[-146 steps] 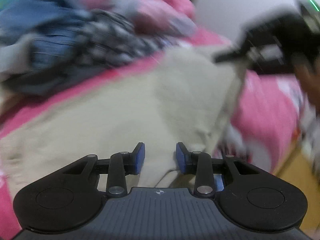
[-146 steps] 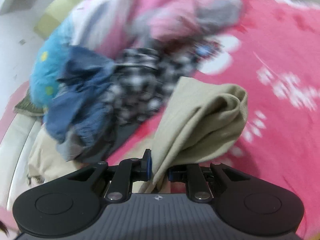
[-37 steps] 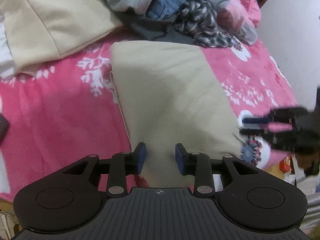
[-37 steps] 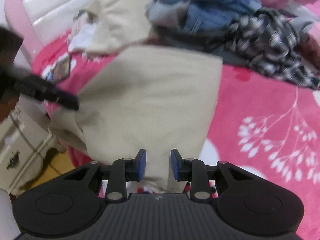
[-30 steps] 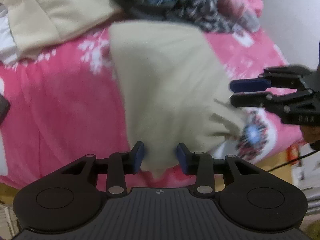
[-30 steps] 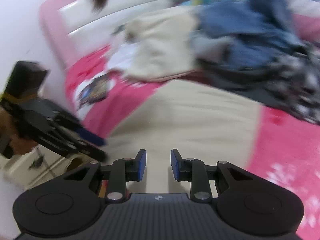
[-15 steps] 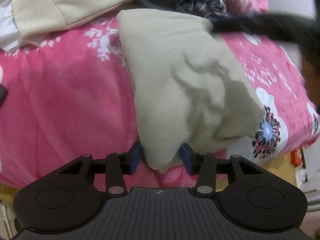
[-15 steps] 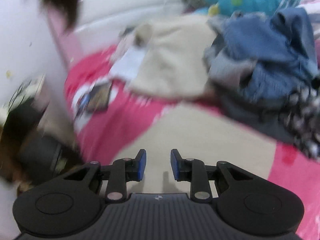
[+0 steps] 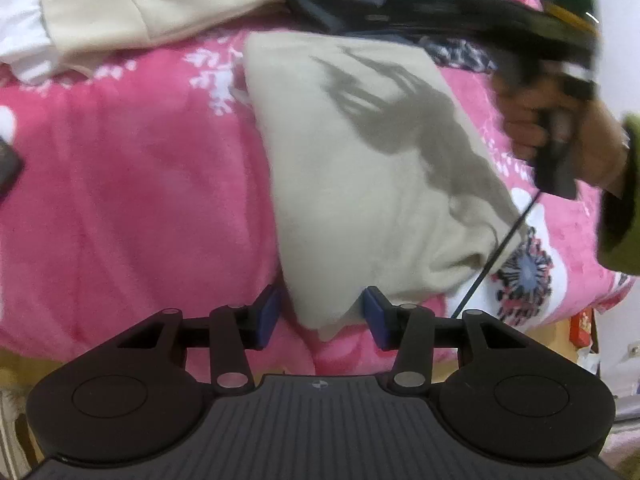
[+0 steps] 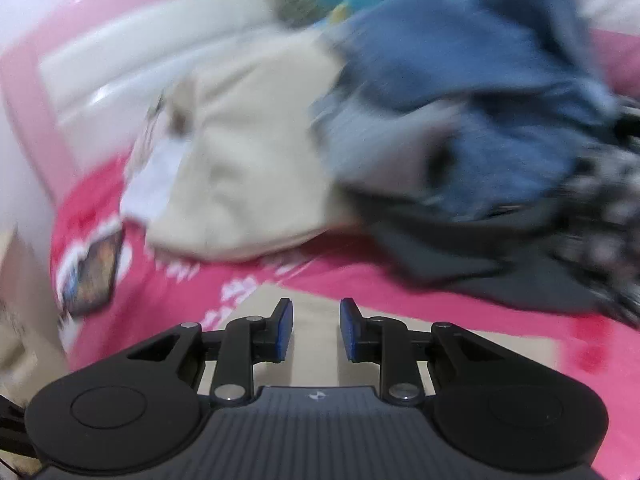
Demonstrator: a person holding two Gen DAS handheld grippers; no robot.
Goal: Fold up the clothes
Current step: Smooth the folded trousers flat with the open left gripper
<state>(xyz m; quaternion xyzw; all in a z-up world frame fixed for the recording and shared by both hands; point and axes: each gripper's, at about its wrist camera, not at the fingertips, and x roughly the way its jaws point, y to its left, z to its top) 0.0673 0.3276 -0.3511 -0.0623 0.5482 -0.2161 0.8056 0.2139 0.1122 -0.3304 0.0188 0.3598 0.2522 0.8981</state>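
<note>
Folded beige garment [image 9: 360,168] flat on pink bedspread [image 9: 140,184]

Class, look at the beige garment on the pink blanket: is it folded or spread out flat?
Folded. The beige garment lies as a compact, thick oblong with doubled edges on the pink blanket, its near corner between the open left gripper.

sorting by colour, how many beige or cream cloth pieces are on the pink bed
2: a folded beige cloth in the middle of the pink floral blanket, and a cream garment at the far left. The clothes pile may hide more.

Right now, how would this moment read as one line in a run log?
task: fold clothes | left tool: just opened, beige garment corner between pads | right tool: open, empty | bedspread: pink
</note>
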